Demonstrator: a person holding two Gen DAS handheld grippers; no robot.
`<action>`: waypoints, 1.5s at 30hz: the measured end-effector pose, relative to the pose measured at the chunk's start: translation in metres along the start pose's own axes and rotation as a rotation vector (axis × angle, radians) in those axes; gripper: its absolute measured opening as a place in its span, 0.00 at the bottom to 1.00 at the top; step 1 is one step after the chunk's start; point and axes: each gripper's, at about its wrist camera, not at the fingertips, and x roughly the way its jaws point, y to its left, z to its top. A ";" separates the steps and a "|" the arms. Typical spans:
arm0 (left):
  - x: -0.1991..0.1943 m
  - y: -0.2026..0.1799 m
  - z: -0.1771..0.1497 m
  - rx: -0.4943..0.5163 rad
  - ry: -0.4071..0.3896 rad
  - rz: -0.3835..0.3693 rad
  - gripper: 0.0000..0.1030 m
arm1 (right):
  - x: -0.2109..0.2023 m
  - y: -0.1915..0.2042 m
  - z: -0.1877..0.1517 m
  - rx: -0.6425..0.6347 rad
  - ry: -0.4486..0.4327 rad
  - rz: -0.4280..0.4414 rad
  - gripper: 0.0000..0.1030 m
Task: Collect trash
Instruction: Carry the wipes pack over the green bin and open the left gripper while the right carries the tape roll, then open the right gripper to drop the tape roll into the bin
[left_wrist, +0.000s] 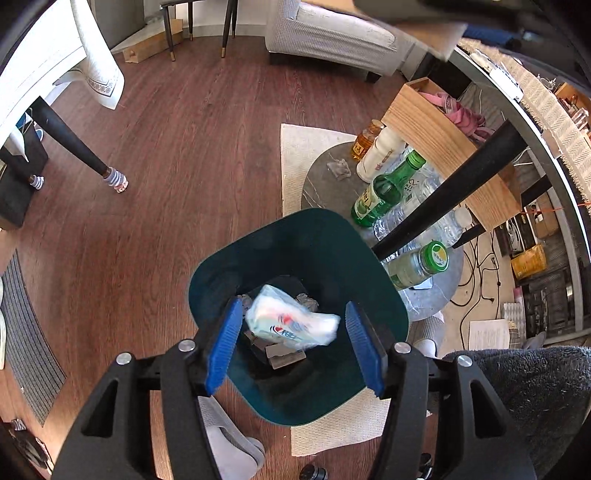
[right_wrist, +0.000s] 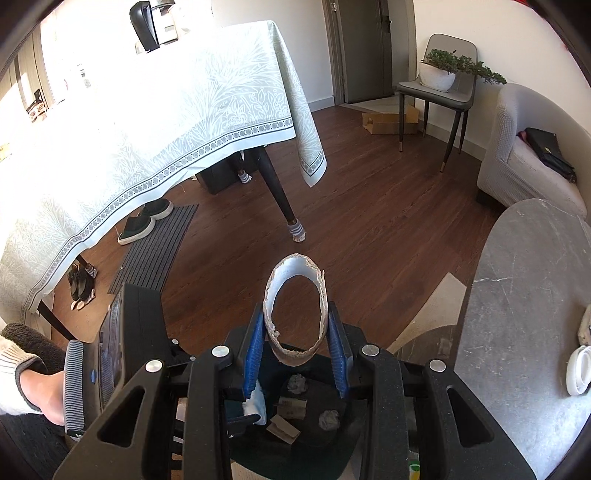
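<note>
In the left wrist view my left gripper (left_wrist: 293, 347) is open right above a dark green trash bin (left_wrist: 314, 240). A clear plastic wrapper with a red and blue logo (left_wrist: 293, 321) is between the blue pads, apart from both, over the bin's inside. Paper scraps and crumpled balls lie at the bin's bottom. In the right wrist view my right gripper (right_wrist: 297, 350) is shut on a torn cardboard tape roll core (right_wrist: 295, 291), held above the same bin (right_wrist: 295, 443), which holds cardboard bits (right_wrist: 282, 430) and crumpled paper (right_wrist: 328, 419).
A low grey round table (left_wrist: 325, 177) beside the bin carries green glass bottles (left_wrist: 384, 188), clear plastic bottles (left_wrist: 417, 266) and a crumpled scrap (left_wrist: 340, 168). A black table leg (left_wrist: 443, 192) crosses it. A cloth-covered dining table (right_wrist: 147, 110), a sofa (right_wrist: 524, 147) and wood floor surround.
</note>
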 end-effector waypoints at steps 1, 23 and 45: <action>-0.002 0.003 -0.001 -0.005 -0.004 -0.001 0.59 | 0.004 0.002 0.000 -0.004 0.010 -0.003 0.31; -0.084 0.050 0.018 -0.138 -0.248 -0.065 0.42 | 0.088 0.022 -0.041 -0.084 0.302 -0.020 0.31; -0.138 0.041 0.052 -0.172 -0.420 -0.118 0.33 | 0.113 0.022 -0.103 -0.151 0.524 -0.028 0.49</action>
